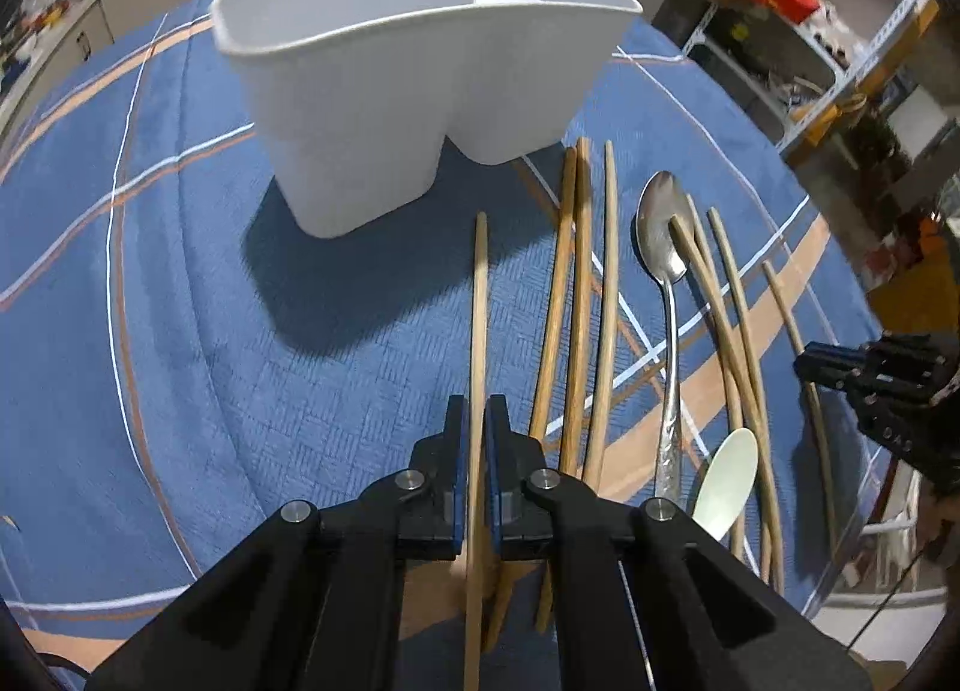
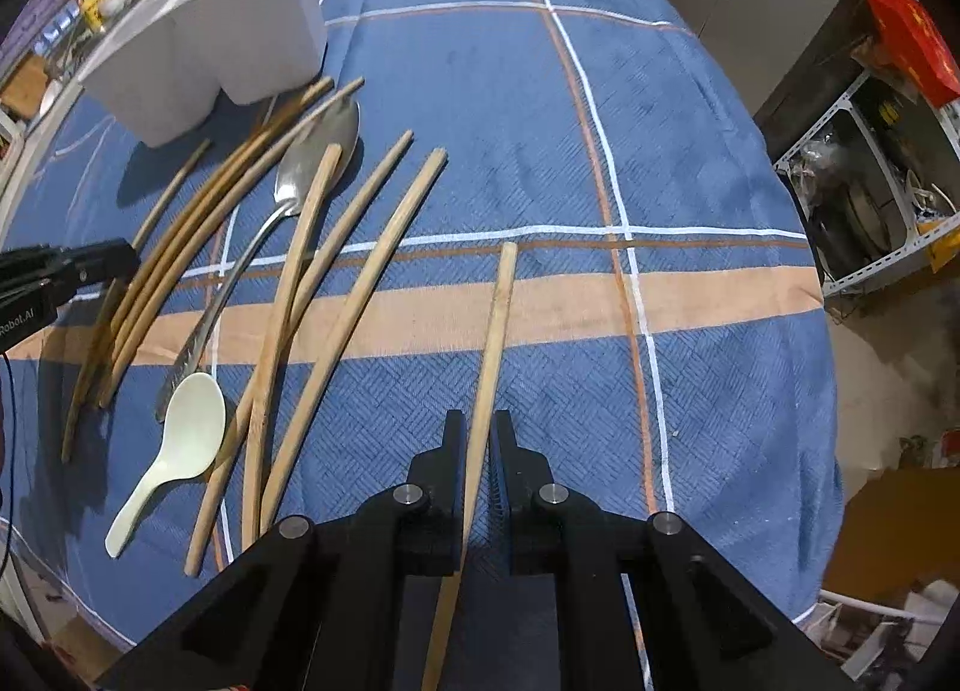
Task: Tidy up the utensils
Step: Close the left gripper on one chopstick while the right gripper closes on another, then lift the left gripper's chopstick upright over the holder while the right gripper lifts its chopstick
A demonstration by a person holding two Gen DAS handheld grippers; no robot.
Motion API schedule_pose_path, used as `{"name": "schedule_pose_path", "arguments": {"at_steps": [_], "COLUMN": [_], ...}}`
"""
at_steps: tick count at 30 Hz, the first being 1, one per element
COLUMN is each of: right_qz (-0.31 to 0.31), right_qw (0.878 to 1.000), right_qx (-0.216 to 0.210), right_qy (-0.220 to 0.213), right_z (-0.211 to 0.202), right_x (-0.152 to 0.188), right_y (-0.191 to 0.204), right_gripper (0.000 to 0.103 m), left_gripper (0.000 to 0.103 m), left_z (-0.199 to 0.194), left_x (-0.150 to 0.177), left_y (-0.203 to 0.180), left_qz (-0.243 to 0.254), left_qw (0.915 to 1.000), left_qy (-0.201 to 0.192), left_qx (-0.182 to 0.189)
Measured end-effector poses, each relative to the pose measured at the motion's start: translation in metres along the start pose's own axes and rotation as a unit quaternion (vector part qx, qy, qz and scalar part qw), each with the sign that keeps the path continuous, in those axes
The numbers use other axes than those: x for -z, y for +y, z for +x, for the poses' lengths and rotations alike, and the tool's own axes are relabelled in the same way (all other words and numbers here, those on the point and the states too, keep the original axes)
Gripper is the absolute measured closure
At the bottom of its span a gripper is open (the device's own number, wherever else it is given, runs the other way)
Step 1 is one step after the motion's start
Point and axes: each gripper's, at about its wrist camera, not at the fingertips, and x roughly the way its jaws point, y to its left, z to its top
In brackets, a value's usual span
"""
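left wrist view: the left hand-held gripper [image 1: 475, 421] at lower centre is closed on a chopstick [image 1: 479, 295]; the right hand-held gripper [image 2: 478, 433] seems to clamp another chopstick [image 2: 498, 319].

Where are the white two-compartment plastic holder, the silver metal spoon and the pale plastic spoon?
white two-compartment plastic holder [image 1: 360, 108], left wrist view, front wall.
silver metal spoon [image 1: 660, 229], left wrist view, bowl.
pale plastic spoon [image 2: 192, 421], right wrist view, bowl.

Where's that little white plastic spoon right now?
The white plastic spoon lies flat on the blue cloth, at lower left in the right wrist view, its bowl by the metal spoon handle's end, among the chopsticks.
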Motion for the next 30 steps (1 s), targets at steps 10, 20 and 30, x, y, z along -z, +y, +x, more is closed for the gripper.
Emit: {"name": "schedule_pose_path", "arguments": {"at_steps": [10, 20, 30], "right_qz": [-0.008, 0.008, 0.061], "right_qw": [0.998, 0.999, 0.984], "right_qx": [0.01, -0.033, -0.102], "right_qy": [0.055, -0.041, -0.131], "right_z": [0.007, -0.009, -0.042], "right_x": [-0.031, 0.0, 0.042], "right_y": [0.004, 0.008, -0.013], "right_gripper": [0.094, 0.096, 0.096], "left_gripper": [0.098, 0.098, 0.098], "left_z": [0.007, -0.005, -0.07], "left_x": [-0.014, -0.003, 0.032], "left_y": [-0.016, -0.011, -0.019], "left_qz": [0.031, -0.027, -0.06], "left_qw": [0.9988, 0.9986, 0.9883], "left_qy": [0.017, -0.038, -0.135], "left_qx": [-0.034, -0.025, -0.037]}}
